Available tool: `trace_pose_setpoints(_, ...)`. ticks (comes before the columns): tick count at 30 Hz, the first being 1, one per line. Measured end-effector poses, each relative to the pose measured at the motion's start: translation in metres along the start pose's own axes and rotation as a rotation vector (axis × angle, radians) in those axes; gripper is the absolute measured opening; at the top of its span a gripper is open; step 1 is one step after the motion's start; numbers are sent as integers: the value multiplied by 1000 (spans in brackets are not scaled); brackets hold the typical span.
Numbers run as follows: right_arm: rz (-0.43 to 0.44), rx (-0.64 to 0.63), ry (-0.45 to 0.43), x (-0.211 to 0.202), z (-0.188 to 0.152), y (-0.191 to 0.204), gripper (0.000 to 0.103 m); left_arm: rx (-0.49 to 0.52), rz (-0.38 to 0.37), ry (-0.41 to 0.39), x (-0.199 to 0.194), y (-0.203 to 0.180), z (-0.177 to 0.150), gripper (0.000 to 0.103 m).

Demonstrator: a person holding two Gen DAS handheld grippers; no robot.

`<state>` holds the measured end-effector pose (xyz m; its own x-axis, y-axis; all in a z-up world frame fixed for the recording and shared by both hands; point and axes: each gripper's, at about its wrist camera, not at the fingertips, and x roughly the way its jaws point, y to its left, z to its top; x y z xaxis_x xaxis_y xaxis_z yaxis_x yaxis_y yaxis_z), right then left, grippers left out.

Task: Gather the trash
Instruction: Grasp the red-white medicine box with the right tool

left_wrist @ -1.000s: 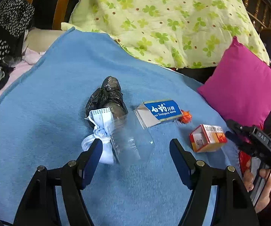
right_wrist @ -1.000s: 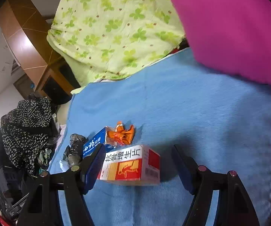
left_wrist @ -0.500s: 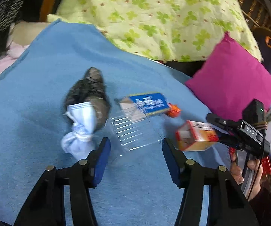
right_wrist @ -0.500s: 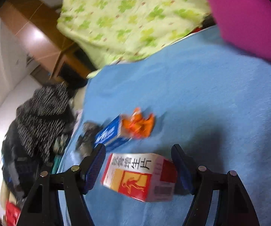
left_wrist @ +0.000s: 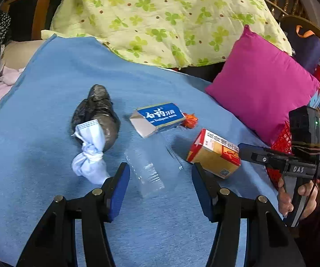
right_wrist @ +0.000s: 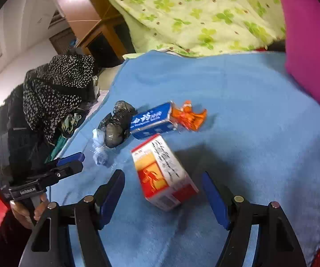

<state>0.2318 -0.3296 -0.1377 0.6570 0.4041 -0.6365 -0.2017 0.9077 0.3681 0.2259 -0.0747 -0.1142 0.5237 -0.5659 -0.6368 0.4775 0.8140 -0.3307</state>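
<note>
Trash lies in a small bunch on a blue blanket [left_wrist: 48, 89]. A clear bottle [left_wrist: 151, 169] lies between the jaws of the left gripper [left_wrist: 160, 173]. These jaws have just been closing, but the bottle is see-through, so I cannot tell if the pads press on it. A red and yellow box [right_wrist: 164, 173] lies tilted between the jaws of the right gripper [right_wrist: 163, 184]. There is a gap on each side of the box, so this gripper is open. Just past the bottle is a blue box [left_wrist: 160, 116], with an orange wrapper [left_wrist: 190, 120] touching its end. Beside the bottle, a knotted white mask [left_wrist: 91, 151] leans on a black bag [left_wrist: 97, 113]. A hand [left_wrist: 293, 198] holds the right gripper's grip. A pink pillow [left_wrist: 260, 84] sits at the blanket's edge, and a green clover quilt [left_wrist: 171, 11] is behind it all.
</note>
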Motion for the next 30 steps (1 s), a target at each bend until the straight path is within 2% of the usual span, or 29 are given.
trace_pose_setpoints(7, -90, -83, 71, 33, -3, 15, 75, 5, 12, -4, -3, 6, 2, 61)
trace_pose_setpoints(9, -105, -87, 71, 35, -4, 17, 68, 7, 20, -11, -3, 6, 3, 62)
trace_pose_setpoints(10, -116, -88, 75, 35, -4, 17, 57, 5, 24, -19, -4, 7, 4, 62)
trace_pose_setpoints(14, -139, -36, 73, 29, -6, 11, 56, -3, 36, -67, -5, 5, 7, 68)
trace_pose_setpoints(19, -174, 38, 68, 14, -11, 2, 56, 26, 40, -92, 4, -7, 11, 68)
trace_pose_setpoints(24, -209, 114, 60, -8, -22, -5, 56, 43, 2, -110, 7, -18, 10, 68)
trace_pose_setpoints(27, -229, 150, 71, -15, -29, -10, 56, 97, -35, -108, 3, -28, 4, 68)
trace_pose_setpoints(30, -265, 221, 75, -33, -43, -23, 56, 164, -119, -91, -5, -43, -6, 68)
